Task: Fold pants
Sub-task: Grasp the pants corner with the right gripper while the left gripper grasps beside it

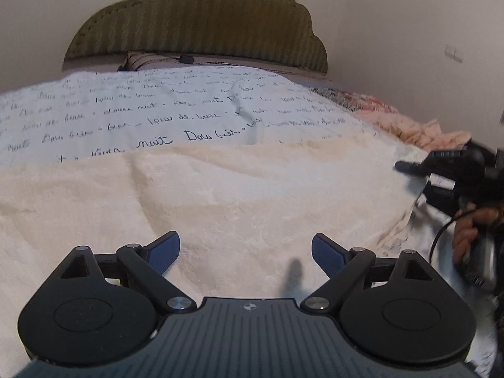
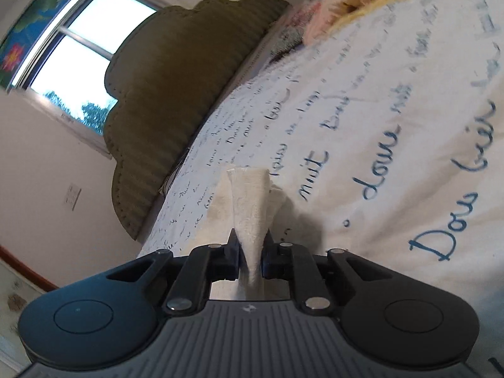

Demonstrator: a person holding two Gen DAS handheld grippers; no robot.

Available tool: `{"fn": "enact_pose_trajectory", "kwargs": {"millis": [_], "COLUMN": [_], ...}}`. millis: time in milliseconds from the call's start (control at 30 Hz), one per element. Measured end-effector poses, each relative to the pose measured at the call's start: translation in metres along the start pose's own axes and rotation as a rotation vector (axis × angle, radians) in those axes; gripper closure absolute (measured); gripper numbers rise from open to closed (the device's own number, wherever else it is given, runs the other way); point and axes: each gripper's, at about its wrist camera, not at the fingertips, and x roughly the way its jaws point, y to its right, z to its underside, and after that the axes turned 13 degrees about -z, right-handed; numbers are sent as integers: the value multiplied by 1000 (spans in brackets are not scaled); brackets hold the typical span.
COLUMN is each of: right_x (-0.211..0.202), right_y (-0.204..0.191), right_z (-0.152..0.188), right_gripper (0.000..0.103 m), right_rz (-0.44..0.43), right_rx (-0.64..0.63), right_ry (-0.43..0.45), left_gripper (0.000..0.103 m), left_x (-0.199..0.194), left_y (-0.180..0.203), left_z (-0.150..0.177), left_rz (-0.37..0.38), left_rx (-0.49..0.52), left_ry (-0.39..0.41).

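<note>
Pinching a bunched fold of the cream fleece pants [image 2: 250, 208], right gripper [image 2: 251, 260] angled downward, left gripper [image 1: 245, 253] spread wide, empty, hovering above the fabric on the script-printed bedspread [image 1: 126, 110].

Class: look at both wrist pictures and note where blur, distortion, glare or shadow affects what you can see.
Left wrist view: right gripper and hand at the right edge are motion-blurred; fisheye bends the headboard; a soft shadow lies on the cream pants.
Right wrist view: window blown out; bedspread lettering smeared toward the edge.
</note>
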Motion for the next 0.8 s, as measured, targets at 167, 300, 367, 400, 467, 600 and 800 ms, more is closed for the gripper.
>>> {"fn": "enact_pose_trajectory", "kwargs": {"millis": [167,300,367,400,467,600,800], "right_x": [-5,-6,-6,-7,-8,-12,-22], "right_y": [-78,-130,-147,-152,-164,-180,-184], "right_z": [19,59,82,93,114,157,208], "right_gripper": [92,92,92,92,92,91,91], "right_rz": [-22,-55,-75,-92,-124,-169,-209], "right_rx": [-404,-723,-838,-874,-957,-1145,-1450], "right_ry": [-50,-112,-151,-171,-220,-307,-385], "left_gripper": [11,5,4,4,2,0,21], "left_x": [21,39,47,51,57,66,93], "left_y": [-50,-69,-65,-62,-57,-56,-66], "left_z": [-10,-15,-22,-25,-31,-35,-25], "left_rz": [260,469,552,587,640,651,588], "left_rx": [-408,-625,-668,-683,-719,-778,-839], "left_ry": [-157,-218,-232,-237,-238,-219,-365]}}
